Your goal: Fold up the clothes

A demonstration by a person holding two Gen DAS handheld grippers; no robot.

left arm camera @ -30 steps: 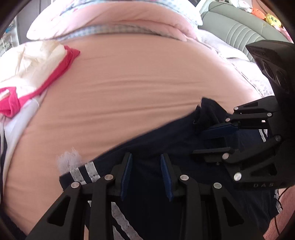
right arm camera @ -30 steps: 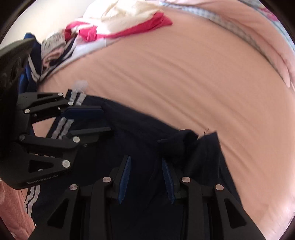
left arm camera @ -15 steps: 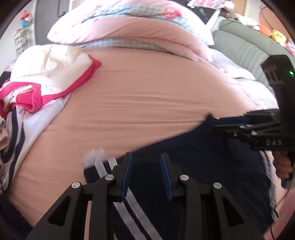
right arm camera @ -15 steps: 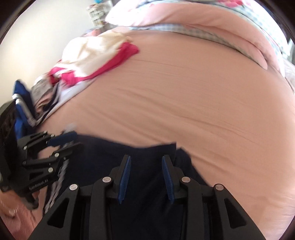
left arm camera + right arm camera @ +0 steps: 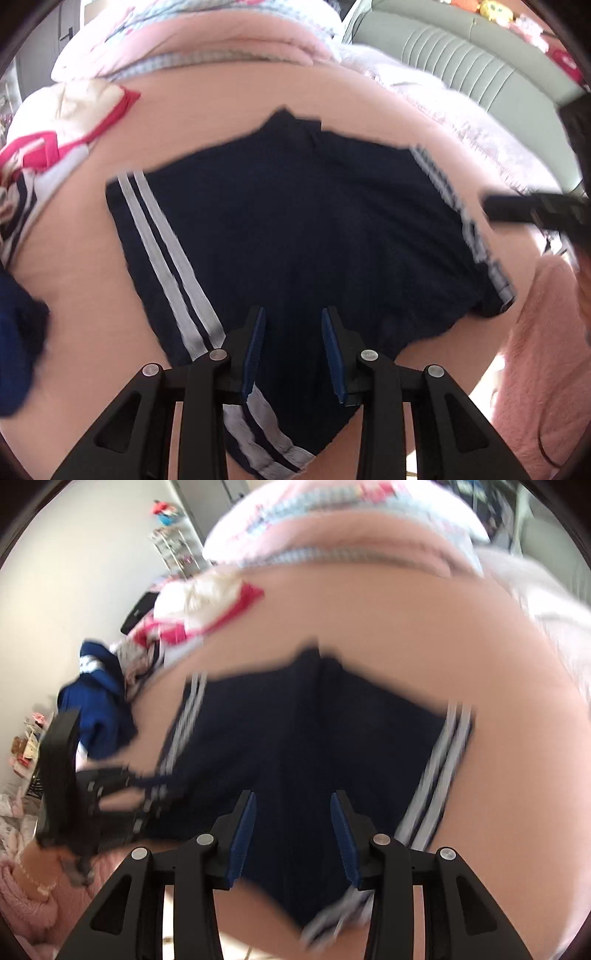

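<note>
**Shorts lie flat on the pink bed**

Shorts (image 5: 303, 236), dark blue with white stripes down both sides, are spread out on my pink bed sheet (image 5: 207, 110). My left gripper (image 5: 293, 354) hangs over their near edge with its jaws a little apart and nothing pinched. My right gripper (image 5: 293, 834) is opening its jaws over the cloth, and they squeeze nothing. A pile of other clothes (image 5: 59, 122) sits well off to the left.

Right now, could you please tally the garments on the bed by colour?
Navy shorts with white stripes: 1
Royal blue garment: 1
Cream and pink garment: 1
Striped items in the pile: count unclear
Total clearly told apart: 3
</note>
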